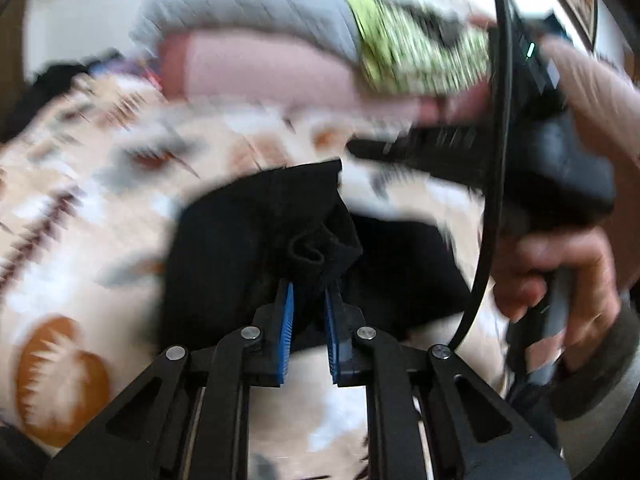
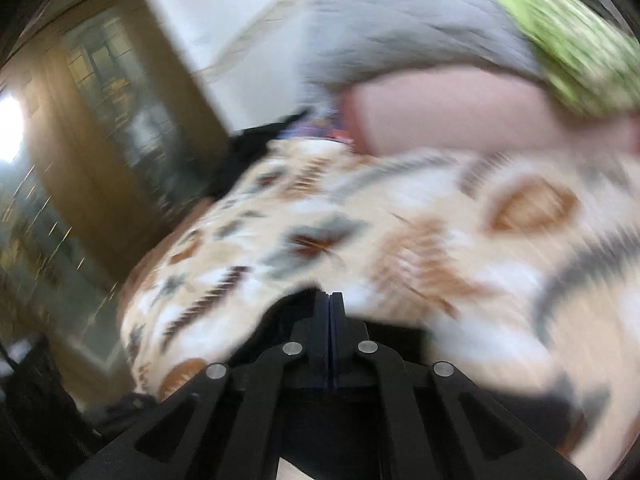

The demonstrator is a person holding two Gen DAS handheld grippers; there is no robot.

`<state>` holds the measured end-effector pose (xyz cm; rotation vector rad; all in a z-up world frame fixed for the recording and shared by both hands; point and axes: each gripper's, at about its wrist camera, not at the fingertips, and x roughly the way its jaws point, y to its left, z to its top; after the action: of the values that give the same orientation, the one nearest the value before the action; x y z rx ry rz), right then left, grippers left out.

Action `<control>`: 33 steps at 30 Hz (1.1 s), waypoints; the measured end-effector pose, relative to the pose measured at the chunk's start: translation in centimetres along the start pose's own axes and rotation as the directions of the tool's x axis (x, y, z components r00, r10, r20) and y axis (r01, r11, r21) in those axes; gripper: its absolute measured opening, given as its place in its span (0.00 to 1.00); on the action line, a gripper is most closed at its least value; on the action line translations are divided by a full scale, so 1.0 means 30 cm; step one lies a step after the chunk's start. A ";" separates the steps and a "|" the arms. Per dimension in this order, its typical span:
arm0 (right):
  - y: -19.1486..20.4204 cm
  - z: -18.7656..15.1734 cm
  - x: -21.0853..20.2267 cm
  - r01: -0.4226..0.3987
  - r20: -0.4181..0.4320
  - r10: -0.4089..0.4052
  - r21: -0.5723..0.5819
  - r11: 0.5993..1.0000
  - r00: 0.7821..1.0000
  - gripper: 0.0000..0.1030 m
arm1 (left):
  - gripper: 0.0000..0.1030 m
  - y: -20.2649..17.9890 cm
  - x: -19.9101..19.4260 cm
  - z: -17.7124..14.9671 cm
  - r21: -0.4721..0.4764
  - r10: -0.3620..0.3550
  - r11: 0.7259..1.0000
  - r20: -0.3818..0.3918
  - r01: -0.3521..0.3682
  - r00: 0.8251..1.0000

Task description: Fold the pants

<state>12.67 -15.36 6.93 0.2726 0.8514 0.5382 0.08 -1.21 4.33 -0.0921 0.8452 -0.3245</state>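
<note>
Pants [image 1: 240, 248], black and bunched, lie on a bed under a patterned blanket [image 1: 80, 208]. In the left wrist view, the left claw [image 1: 308, 292] grasps a rolled fold of the fabric between its blue pads [image 1: 287, 320]. The right claw [image 2: 330, 300] is clenched with its jaws pressed together; dark cloth sits around it, but blur hides whether any is caught. A hand [image 1: 560, 280] holds the right claw's handle.
</note>
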 end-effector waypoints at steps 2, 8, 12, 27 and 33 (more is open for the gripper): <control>-0.062 -0.036 -0.028 0.046 -0.012 -0.045 0.037 0.998 0.999 0.05 | 0.12 -0.008 0.052 -0.029 0.020 0.016 1.000 -0.048 -0.015 0.999; -0.059 -0.105 -0.108 -0.086 0.011 0.086 0.074 0.994 0.996 0.48 | 0.19 0.062 -0.071 0.011 0.011 -0.036 0.999 -0.025 0.036 0.999; -0.010 -0.131 -0.050 -0.130 -0.044 0.134 0.076 0.989 0.990 0.52 | 0.42 0.088 -0.099 0.043 0.037 0.036 0.999 0.025 -0.037 0.999; -0.046 -0.171 0.029 -0.217 -0.091 0.248 0.268 0.939 0.964 0.71 | 0.63 0.171 -0.187 0.010 0.069 -0.140 0.988 0.013 0.138 0.990; -0.057 -0.174 0.020 -0.292 -0.054 0.327 0.328 0.898 0.944 0.72 | 0.76 0.106 -0.225 0.015 0.171 -0.136 0.977 0.039 0.127 0.990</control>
<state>9.56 -16.36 2.49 0.6880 1.0074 0.7188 -2.96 3.91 8.83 0.0008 0.7604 -0.5148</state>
